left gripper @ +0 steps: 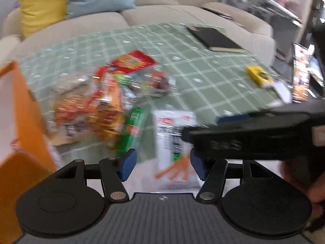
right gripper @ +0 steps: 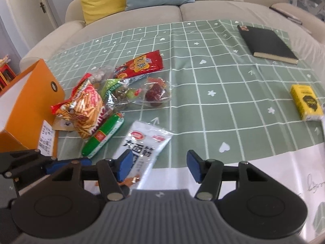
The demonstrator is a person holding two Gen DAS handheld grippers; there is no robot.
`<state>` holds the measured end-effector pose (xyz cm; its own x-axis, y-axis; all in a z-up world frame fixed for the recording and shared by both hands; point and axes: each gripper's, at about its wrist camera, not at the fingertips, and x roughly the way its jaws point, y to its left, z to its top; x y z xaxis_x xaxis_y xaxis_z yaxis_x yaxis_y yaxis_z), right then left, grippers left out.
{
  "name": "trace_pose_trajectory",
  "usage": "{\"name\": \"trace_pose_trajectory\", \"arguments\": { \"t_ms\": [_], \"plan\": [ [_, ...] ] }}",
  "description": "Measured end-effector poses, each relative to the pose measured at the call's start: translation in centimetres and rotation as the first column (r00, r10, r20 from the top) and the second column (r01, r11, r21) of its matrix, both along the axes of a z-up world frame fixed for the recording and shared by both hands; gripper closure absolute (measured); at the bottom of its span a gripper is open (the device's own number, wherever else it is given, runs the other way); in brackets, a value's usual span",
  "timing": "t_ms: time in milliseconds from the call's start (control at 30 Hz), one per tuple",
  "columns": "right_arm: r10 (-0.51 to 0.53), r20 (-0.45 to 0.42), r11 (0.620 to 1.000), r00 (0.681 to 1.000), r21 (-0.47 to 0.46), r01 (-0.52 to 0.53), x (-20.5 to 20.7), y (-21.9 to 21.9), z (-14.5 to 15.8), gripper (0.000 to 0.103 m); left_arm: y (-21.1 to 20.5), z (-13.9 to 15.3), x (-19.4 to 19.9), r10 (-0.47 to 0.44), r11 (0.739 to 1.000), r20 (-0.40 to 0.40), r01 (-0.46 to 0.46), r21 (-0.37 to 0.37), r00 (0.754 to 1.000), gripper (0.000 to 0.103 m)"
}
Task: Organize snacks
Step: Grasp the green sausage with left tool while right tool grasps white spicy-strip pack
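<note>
A heap of snack packets lies on the green checked cloth: a red packet point(right gripper: 142, 65), a striped chip bag point(right gripper: 85, 107), a green sausage stick point(right gripper: 103, 135), a clear date packet point(right gripper: 155, 93) and a white packet point(right gripper: 142, 148). An orange box point(right gripper: 30, 109) stands at their left. My right gripper point(right gripper: 159, 163) is open above the table's front, its left pad over the white packet. My left gripper point(left gripper: 162, 163) is open and empty, with the white packet point(left gripper: 175, 142) between its pads in the blurred left wrist view. The heap point(left gripper: 105, 101) and the box point(left gripper: 24, 122) show there too.
A black notebook point(right gripper: 268, 43) lies at the far right of the cloth and a yellow tissue pack point(right gripper: 306, 101) at the right edge. A beige sofa point(right gripper: 203, 6) with yellow and blue cushions stands behind. The right gripper's body point(left gripper: 254, 136) crosses the left wrist view.
</note>
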<state>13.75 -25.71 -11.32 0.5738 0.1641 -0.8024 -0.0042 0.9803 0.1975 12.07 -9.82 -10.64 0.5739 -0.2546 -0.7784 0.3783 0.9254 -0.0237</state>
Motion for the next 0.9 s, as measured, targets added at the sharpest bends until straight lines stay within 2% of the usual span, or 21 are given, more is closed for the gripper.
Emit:
{"name": "trace_pose_trajectory", "arguments": {
  "t_ms": [133,167,233,333,400,467,667,833,900],
  "plan": [
    [0.0,-0.02,0.998,1.0,0.068,0.002,0.5,0.4,-0.5,0.041,0.1,-0.1,0.9,0.042,0.993,0.042,-0.046,0.11,0.998,0.032],
    [0.003,-0.022,0.997,1.0,0.072,-0.002,0.6,0.6,-0.6,0.041,-0.1,-0.2,0.9,0.035,0.99,0.056,-0.043,0.135,0.998,0.037],
    [0.008,-0.018,0.998,1.0,0.061,-0.006,0.7,0.9,-0.6,0.041,-0.5,-0.4,1.0,0.014,0.983,0.094,-0.03,0.18,0.995,0.038],
    [-0.005,-0.017,0.998,1.0,0.059,0.006,0.7,0.6,-0.6,0.041,-1.0,-1.1,1.6,-0.018,0.975,0.123,-0.01,0.222,0.992,0.052],
    [-0.017,-0.023,0.998,1.0,0.06,0.019,0.7,0.4,-0.7,0.041,-1.3,-1.6,2.1,-0.02,0.976,0.097,-0.002,0.22,0.995,0.067],
    [-0.023,-0.024,0.998,0.999,0.06,0.024,0.8,0.3,-0.8,0.041,-1.3,-1.9,2.7,-0.011,0.977,0.081,-0.007,0.214,0.997,0.071],
    [0.002,-0.015,0.999,1.0,0.054,-0.001,0.8,0.7,-0.9,0.041,-0.5,-1.9,2.7,0.014,0.983,0.045,-0.022,0.18,0.999,0.078],
    [0.038,-0.018,0.998,0.999,0.048,-0.037,0.9,1.7,-1.2,0.041,1.8,-1.2,1.8,0.109,0.991,-0.051,-0.105,0.088,0.993,0.078],
    [0.054,-0.02,0.998,0.998,0.032,-0.054,1.1,2.3,-1.4,0.041,2.5,-1.1,1.2,0.137,0.989,-0.078,-0.131,0.073,0.988,0.078]
  ]
}}
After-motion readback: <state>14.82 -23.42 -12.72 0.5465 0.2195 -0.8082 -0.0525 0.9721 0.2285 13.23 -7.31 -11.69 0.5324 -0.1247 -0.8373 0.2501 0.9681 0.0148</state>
